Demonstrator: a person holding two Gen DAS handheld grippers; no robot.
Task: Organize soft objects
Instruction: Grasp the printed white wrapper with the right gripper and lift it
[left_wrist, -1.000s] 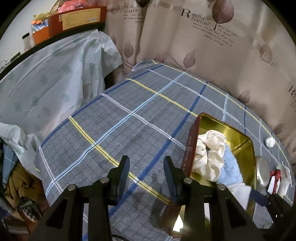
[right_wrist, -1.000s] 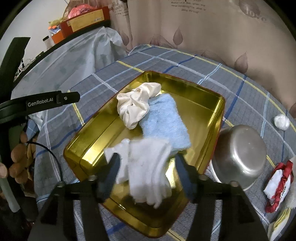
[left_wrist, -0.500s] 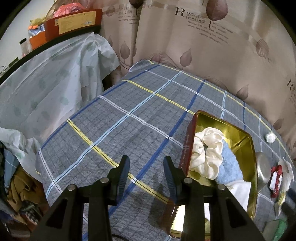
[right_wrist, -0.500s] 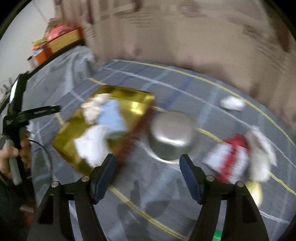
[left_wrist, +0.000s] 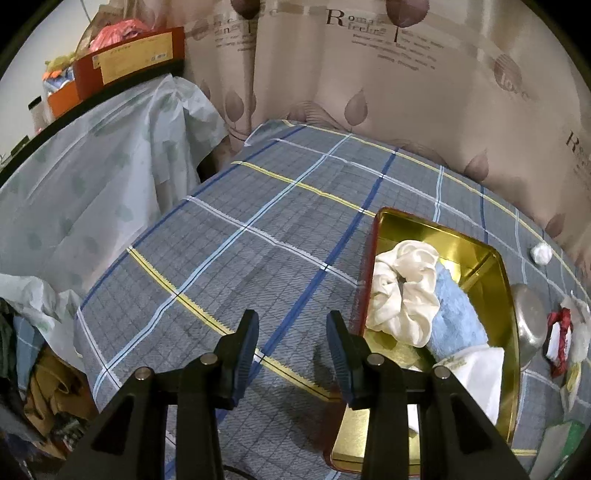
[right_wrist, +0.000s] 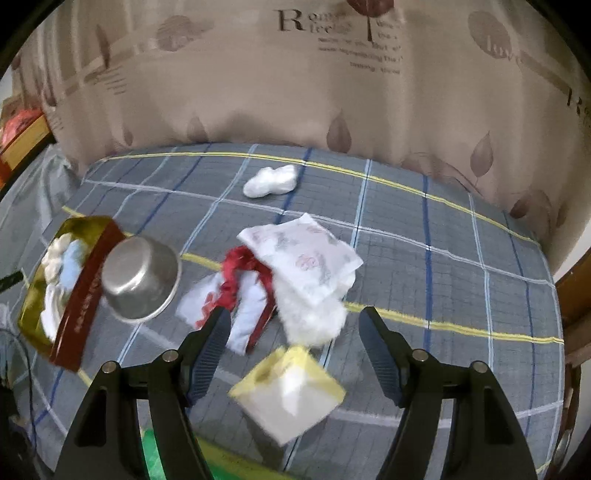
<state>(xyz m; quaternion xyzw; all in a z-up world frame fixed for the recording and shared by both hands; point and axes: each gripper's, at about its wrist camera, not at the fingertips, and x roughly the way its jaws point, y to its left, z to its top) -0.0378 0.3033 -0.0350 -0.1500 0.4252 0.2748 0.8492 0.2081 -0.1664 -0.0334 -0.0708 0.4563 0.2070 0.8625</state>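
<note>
Leftmost in the left wrist view, a pale plastic sheet (left_wrist: 92, 192) drapes a shelf that carries a red box (left_wrist: 127, 61). Next comes the grey plaid tablecloth (left_wrist: 258, 229), over a bare stretch of which the left gripper (left_wrist: 291, 328) hangs with its jaws apart and nothing between them. Just right of its right finger stands the gold tin tray (left_wrist: 504, 295), which holds a cream scrunchie (left_wrist: 402, 291) lying partly on a folded blue towel (left_wrist: 454, 314), with a white cloth (left_wrist: 480, 373) at the near end. Beyond the tray's right wall sits a steel bowl (left_wrist: 530, 321), and a small cotton wad (left_wrist: 542, 254) lies well apart near the curtain (left_wrist: 369, 92).

Now the right wrist view: the same tray (right_wrist: 79, 295) is at the far left edge, the upturned bowl (right_wrist: 142, 278) touching its red wall. Right of the bowl lies a heap of soft things: a red and white cloth (right_wrist: 240, 295), a printed white pouch (right_wrist: 306, 258) over it, and white fluff (right_wrist: 314, 317) under that pouch. The cotton wad (right_wrist: 271, 181) lies farther back. The right gripper (right_wrist: 295, 325) hovers over the heap, jaws wide and gripping nothing, having just been opening. A yellow-edged white packet (right_wrist: 288, 395) lies on the cloth below and between the fingers, blurred
</note>
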